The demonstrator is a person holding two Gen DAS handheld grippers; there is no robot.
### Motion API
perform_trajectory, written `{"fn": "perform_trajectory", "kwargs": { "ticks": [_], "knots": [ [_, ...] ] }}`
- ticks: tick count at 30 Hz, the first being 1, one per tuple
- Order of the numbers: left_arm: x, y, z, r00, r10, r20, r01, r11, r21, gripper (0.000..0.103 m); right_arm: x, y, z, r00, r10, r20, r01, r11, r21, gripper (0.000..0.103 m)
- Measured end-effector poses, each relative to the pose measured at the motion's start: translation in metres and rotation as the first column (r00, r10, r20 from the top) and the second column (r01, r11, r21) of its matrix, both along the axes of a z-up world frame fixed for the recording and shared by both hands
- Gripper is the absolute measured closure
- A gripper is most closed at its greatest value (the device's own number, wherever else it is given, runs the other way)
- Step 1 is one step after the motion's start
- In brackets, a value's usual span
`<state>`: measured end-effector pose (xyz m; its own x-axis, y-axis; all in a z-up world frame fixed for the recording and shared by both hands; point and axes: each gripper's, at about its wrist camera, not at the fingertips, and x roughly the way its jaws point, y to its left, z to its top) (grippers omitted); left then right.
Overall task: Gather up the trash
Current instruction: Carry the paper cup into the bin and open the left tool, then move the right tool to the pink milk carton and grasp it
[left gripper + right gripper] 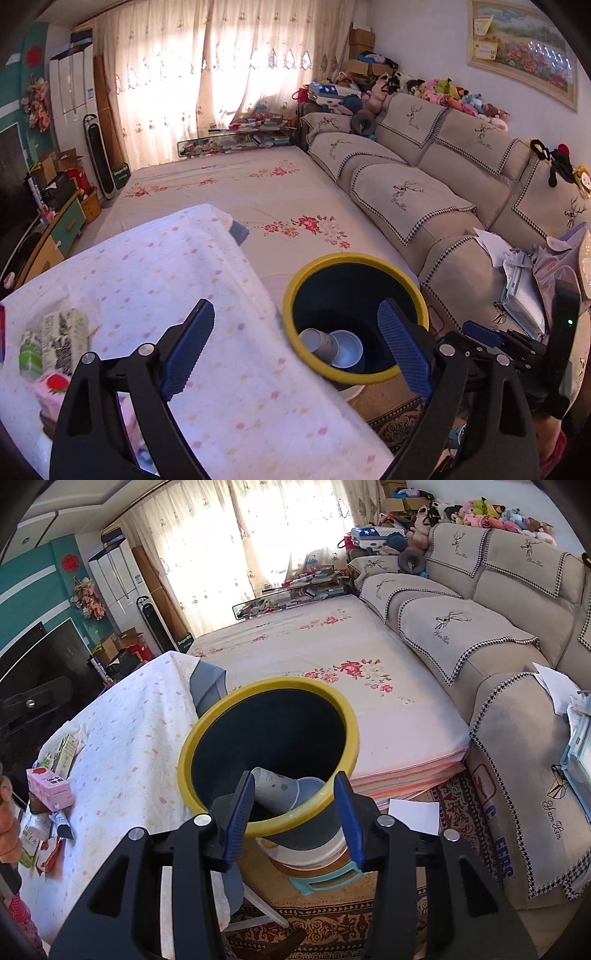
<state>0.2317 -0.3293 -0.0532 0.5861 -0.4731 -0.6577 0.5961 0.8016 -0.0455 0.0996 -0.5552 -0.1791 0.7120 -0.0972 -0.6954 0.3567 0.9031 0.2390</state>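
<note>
- Your left gripper [297, 350] is spread wide with nothing between its blue pads; in the left wrist view it hangs at lower centre, straddling the table edge and the bin's near rim.
- Your right gripper [293, 819] stands partly spread at bottom centre of its own view, the bin's near rim between the fingers; the pads do not seem to press on it, so count it as empty.
- The yellow-rimmed bin [347, 716] sits just beside the cloth-covered table [177, 266], probably so that trash needs only a short carry over the edge.
- Two paper cups [275, 788] already lie on their sides in the bin's bottom.
- More trash waits at the left edge of both views: a pink carton [50, 788] and a green-printed carton [61, 339] on the table.
- With both grippers free, you can judge the cartons as the next pick.
</note>
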Motion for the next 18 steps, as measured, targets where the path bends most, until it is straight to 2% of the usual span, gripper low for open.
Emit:
{"fn": "perform_trajectory", "kwargs": {
  "ticks": [5,10,14,18],
  "knots": [
    [-0.028,0.112,0.022,0.988,0.144,0.048,-0.144,0.989,-0.018,0.006,0.019,0.05,0.008,0.993,0.118,0.003,-0.118,0.993,-0.012,0.059],
    [-0.054,0.219,0.026,0.943,0.319,0.098,-0.32,0.947,-0.001,0.005,0.034,0.113,0.024,0.966,0.256,0.027,-0.255,0.966,-0.038,0.059],
    [-0.076,0.292,0.02,0.895,0.431,0.117,-0.435,0.901,0.004,0.005,0.045,0.171,0.034,0.924,0.381,0.038,-0.378,0.924,-0.063,0.059],
    [-0.094,0.342,0.011,0.871,0.485,0.085,-0.483,0.875,-0.039,0.005,0.059,0.236,0.041,0.857,0.515,0.032,-0.508,0.852,-0.124,0.059]
  ]
}}
